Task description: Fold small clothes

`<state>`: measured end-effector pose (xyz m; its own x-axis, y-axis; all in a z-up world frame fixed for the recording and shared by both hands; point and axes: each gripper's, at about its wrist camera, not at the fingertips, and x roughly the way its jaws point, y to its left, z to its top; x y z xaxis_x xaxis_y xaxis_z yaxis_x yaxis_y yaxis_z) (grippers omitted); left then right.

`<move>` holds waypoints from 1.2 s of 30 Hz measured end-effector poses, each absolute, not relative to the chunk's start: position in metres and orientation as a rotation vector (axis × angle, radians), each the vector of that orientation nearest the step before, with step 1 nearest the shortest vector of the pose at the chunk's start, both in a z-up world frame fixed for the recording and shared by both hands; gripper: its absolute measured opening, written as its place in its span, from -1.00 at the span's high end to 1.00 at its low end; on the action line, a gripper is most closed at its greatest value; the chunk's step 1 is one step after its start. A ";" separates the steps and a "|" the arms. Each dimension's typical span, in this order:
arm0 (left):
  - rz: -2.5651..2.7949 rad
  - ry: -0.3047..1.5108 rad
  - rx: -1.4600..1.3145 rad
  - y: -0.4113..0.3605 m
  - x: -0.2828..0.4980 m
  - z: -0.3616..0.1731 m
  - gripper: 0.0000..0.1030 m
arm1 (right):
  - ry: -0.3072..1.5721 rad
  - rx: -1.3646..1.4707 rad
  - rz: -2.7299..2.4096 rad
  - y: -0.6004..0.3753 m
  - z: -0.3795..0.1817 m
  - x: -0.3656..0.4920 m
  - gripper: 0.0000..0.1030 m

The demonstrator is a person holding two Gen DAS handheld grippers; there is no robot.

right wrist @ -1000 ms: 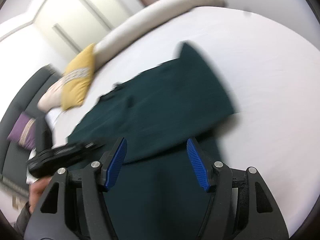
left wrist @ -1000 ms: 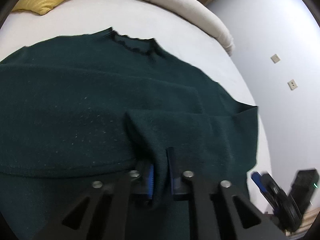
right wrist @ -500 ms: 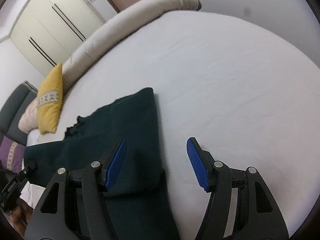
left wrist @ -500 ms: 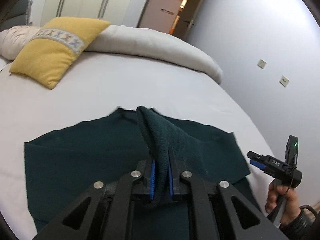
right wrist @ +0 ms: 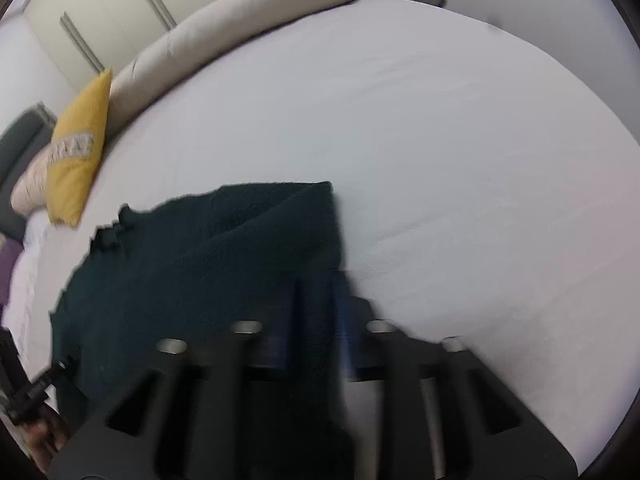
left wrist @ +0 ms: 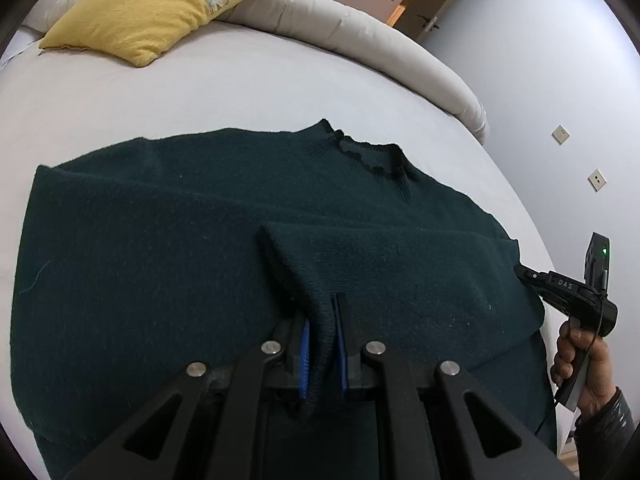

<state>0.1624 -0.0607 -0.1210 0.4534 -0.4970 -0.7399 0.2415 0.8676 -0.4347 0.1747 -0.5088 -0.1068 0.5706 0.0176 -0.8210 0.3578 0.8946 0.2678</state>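
Note:
A dark green knitted sweater (left wrist: pixel 160 240) lies spread on the white bed, its ruffled neck (left wrist: pixel 368 156) at the far side. My left gripper (left wrist: pixel 322 344) is shut on the ribbed cuff of a sleeve (left wrist: pixel 380 256) folded across the sweater's body. In the right wrist view, which is blurred, my right gripper (right wrist: pixel 316 320) is shut on the sweater's (right wrist: pixel 200 280) right edge, with dark fabric pinched between its jaws. The left wrist view shows the right gripper (left wrist: pixel 568 288) at the sweater's right side, held by a hand (left wrist: pixel 580 360).
The white bed sheet (left wrist: pixel 240 80) surrounds the sweater. A yellow pillow (left wrist: pixel 160 8) and a long beige bolster (left wrist: pixel 360 36) lie at the head of the bed. A grey wall with sockets (left wrist: pixel 596 178) is to the right. The bed's edge curves close by.
The right gripper's jaws went from wide open to closed on the sweater's edge. The left gripper lifted the sleeve, then brought it low over the sweater's body.

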 end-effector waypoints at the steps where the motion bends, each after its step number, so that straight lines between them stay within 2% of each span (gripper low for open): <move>1: -0.465 1.000 -0.287 -0.060 0.163 -0.119 0.77 | 0.952 0.422 -0.211 -0.508 -0.105 0.176 0.88; 6: -0.457 0.947 -0.255 -0.065 0.163 -0.104 0.80 | 0.910 0.424 -0.243 -0.514 -0.095 0.177 0.90; 10: -0.458 0.968 -0.264 -0.065 0.164 -0.127 0.80 | 0.902 0.465 -0.250 -0.522 -0.114 0.177 0.91; 14: -0.475 0.972 -0.313 -0.056 0.165 -0.122 0.80 | 0.880 0.532 -0.231 -0.527 -0.116 0.172 0.87; 17: -0.472 0.975 -0.317 -0.055 0.164 -0.120 0.77 | 0.866 0.627 -0.238 -0.532 -0.105 0.155 0.71; 18: -0.469 0.976 -0.322 -0.055 0.164 -0.120 0.76 | 0.858 0.648 -0.242 -0.530 -0.099 0.145 0.51; 19: -0.465 0.980 -0.322 -0.055 0.164 -0.120 0.75 | 0.855 0.651 -0.230 -0.526 -0.095 0.138 0.12; 21: -0.459 0.982 -0.310 -0.059 0.165 -0.121 0.75 | 0.852 0.612 -0.211 -0.510 -0.086 0.124 -0.18; 23: -0.453 0.984 -0.302 -0.061 0.165 -0.120 0.73 | 0.868 0.503 -0.200 -0.490 -0.083 0.119 -0.10; 24: -0.451 0.986 -0.300 -0.061 0.165 -0.120 0.73 | 0.910 0.448 -0.200 -0.483 -0.087 0.122 0.32; 25: -0.447 0.986 -0.298 -0.061 0.164 -0.119 0.73 | 0.964 0.397 -0.213 -0.476 -0.094 0.126 0.58; 30: -0.461 0.964 -0.286 -0.056 0.159 -0.122 0.72 | 0.951 0.459 -0.225 -0.490 -0.113 0.114 0.75; 36: -0.540 1.013 -0.416 -0.037 0.174 -0.131 0.70 | 0.876 0.558 -0.153 -0.509 -0.124 0.104 0.72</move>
<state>0.1735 -0.0368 -0.1311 0.4187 -0.6012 -0.6806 0.2300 0.7952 -0.5610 0.1043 -0.5086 -0.1242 0.6394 0.0963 -0.7628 0.3492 0.8476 0.3996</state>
